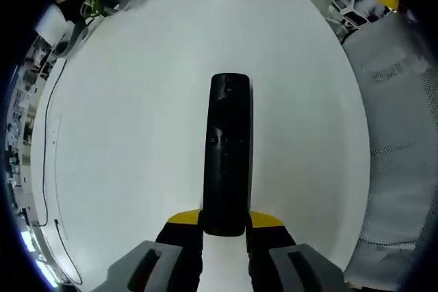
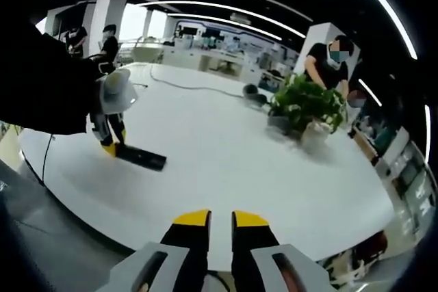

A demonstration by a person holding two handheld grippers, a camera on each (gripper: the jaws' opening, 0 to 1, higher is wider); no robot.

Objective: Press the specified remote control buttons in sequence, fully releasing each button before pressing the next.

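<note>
A long black remote control (image 1: 228, 152) lies lengthwise on the white table (image 1: 123, 135), its near end clamped between the yellow-tipped jaws of my left gripper (image 1: 224, 221). Seen from the right gripper view, that left gripper (image 2: 108, 143) stands at the table's left edge with the remote (image 2: 141, 158) sticking out flat over the table (image 2: 233, 162). My right gripper (image 2: 220, 219) hovers near the table's front edge, well to the right of the remote, its yellow tips close together with nothing between them.
A potted plant (image 2: 308, 104) stands at the far right of the table, with a person (image 2: 330, 59) behind it. A thin cable (image 1: 48, 169) runs along the table's left edge. A grey mesh chair (image 1: 404, 135) stands beside the table.
</note>
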